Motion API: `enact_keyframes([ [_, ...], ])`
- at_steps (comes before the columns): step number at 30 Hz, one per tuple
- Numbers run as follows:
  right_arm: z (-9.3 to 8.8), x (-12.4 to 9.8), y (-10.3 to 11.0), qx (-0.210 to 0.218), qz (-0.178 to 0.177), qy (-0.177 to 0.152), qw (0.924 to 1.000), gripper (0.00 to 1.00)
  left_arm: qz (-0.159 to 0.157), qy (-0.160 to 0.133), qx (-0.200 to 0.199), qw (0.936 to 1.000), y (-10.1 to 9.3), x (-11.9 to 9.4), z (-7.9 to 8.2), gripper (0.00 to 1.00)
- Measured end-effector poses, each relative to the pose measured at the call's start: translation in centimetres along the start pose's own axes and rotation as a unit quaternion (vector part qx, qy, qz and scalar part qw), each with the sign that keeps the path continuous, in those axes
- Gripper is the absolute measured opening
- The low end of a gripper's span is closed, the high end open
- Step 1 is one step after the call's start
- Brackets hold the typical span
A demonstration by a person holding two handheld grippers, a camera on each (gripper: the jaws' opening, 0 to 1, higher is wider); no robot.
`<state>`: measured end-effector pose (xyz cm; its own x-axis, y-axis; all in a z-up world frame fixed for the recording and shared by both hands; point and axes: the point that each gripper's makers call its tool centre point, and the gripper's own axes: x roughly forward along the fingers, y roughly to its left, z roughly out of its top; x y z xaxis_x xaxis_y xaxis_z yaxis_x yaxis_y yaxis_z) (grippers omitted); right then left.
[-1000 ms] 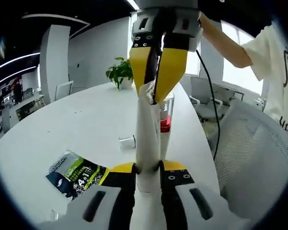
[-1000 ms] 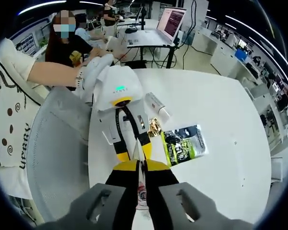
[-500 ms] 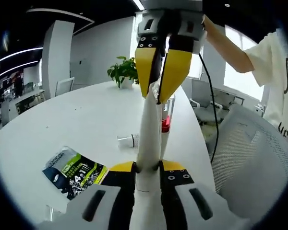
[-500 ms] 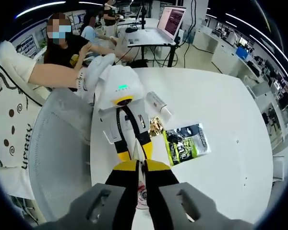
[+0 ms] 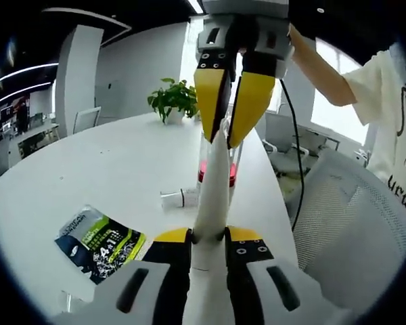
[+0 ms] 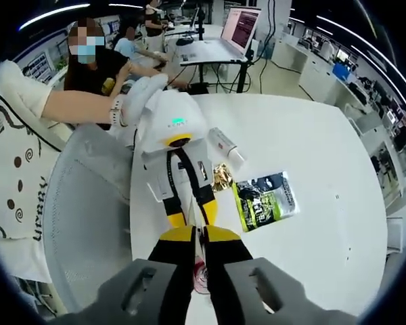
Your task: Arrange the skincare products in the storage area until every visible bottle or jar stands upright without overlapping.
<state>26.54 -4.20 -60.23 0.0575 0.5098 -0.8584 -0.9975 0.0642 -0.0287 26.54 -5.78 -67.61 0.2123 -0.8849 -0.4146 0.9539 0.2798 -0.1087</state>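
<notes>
- Left gripper view: the left gripper [image 5: 208, 237] is clenched on the base of a white tube [image 5: 212, 193] that stands upright over the white table [image 5: 88, 169]. The right gripper [image 5: 231, 108] comes down from above and pinches the tube's tip. Just behind the tube stands a clear bottle with a red band [image 5: 231, 169]; a small white bottle [image 5: 178, 198] lies on its side to the left, and a green-and-black packet [image 5: 98, 240] lies flat nearer left. A potted plant [image 5: 172, 101] sits at the far edge.
- Right gripper view: the right gripper [image 6: 197, 237] is closed on the tube's thin tip [image 6: 197, 261], with the left gripper [image 6: 189, 210] just beyond. Here a gold wrapper [image 6: 222, 178] also shows beside the packet [image 6: 265, 201].
</notes>
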Motion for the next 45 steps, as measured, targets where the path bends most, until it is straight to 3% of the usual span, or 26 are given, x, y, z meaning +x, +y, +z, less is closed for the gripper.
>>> enact_keyframes([
  [4,-0.1,0.1,0.1,0.0,0.001,0.001,1.0,0.07,-0.001,0.001,-0.003,1.0,0.1,0.0,0.0,0.16],
  [14,-0.8,0.4,1.4,-0.026,0.001,0.006,0.9997,0.28,0.009,-0.011,-0.01,0.9999,0.4,0.3,-0.1,0.26],
  [22,-1.2,0.5,1.4,-0.031,-0.003,0.001,0.9995,0.43,0.022,-0.004,-0.001,0.9998,0.1,-0.2,-0.1,0.32],
  [25,-1.5,0.7,1.1,-0.028,-0.01,-0.006,0.9995,0.53,0.035,0.001,0.004,0.9994,-0.3,-0.5,0.1,0.35],
  [34,-2.4,0.3,0.5,0.004,-0.049,-0.043,0.9979,0.75,0.076,0.009,0.021,0.9968,-0.1,-2.4,0.7,0.58],
  [45,-3.6,0.1,0.2,0.039,-0.076,-0.072,0.9937,0.87,0.114,0.016,0.035,0.9928,0.6,-4.9,0.5,0.77],
])
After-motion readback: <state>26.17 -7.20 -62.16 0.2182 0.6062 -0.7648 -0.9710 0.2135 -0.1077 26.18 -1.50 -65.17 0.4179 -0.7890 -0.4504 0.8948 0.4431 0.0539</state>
